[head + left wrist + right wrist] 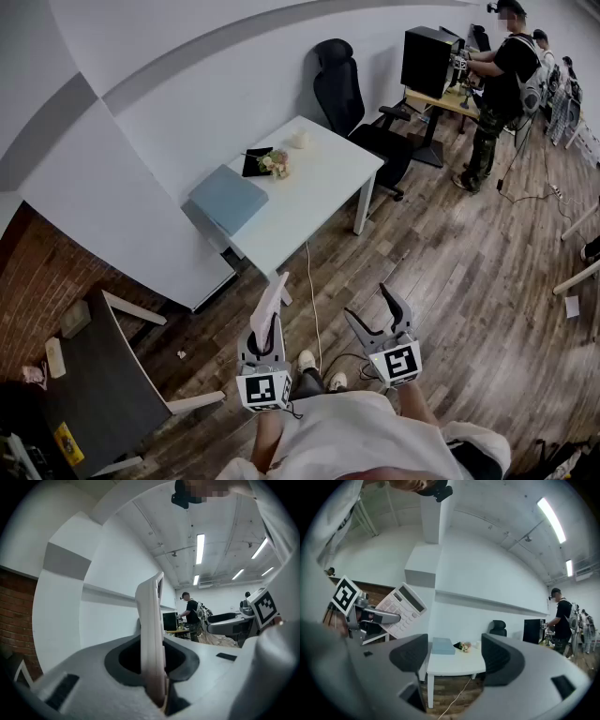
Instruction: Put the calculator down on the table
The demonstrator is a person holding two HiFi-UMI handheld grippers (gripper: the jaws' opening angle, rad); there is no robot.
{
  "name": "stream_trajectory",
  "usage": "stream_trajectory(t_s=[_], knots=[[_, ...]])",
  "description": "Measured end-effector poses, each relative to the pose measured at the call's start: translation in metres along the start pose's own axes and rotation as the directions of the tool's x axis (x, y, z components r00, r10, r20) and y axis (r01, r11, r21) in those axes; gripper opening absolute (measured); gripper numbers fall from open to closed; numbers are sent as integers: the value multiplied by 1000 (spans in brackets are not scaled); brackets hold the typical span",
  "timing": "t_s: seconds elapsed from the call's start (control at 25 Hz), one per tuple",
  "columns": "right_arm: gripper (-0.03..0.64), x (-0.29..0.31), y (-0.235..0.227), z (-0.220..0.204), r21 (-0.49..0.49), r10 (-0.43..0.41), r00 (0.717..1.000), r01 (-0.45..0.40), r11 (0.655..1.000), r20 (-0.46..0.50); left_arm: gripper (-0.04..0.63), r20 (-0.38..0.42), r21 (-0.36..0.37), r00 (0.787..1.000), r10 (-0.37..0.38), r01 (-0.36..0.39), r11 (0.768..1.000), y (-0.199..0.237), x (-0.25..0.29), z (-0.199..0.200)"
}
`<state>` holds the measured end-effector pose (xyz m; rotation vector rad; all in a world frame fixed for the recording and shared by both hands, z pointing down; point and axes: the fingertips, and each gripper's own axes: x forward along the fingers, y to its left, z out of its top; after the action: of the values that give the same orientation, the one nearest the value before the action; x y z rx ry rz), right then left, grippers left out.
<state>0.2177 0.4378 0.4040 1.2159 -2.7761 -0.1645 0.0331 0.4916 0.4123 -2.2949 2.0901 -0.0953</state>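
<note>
My left gripper [271, 328] is shut on a pale pink calculator [268, 302], held over the wooden floor short of the white table [319, 202]. In the left gripper view the calculator [152, 639] stands edge-on between the closed jaws. The right gripper view shows its keypad face [402, 610] at the left, clamped in the left gripper [370, 618]. My right gripper [382, 314] stands open and empty to the right of the left one; between its jaws [453, 660] the white table [457, 663] lies ahead.
On the table lie a blue-grey book [228, 199], a black tray [255, 161], a small flower bunch [276, 165] and a white cup [300, 139]. A black office chair [349, 98] stands behind it. A cable [313, 300] runs across the floor. A person [494, 89] works at a far desk.
</note>
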Motion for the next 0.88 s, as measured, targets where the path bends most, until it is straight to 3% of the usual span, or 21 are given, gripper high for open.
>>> stream_trajectory(t_s=[0.4,0.88], knots=[[348,-13,13,7,21,36,999,-36,999,41,66,-8,9,1000,28,-28,1000,-7,-24,2],[347,38,2,-4,53,13,1000,-13,999,11,66,-2,12,1000,9,-8,1000,22,23,-1]])
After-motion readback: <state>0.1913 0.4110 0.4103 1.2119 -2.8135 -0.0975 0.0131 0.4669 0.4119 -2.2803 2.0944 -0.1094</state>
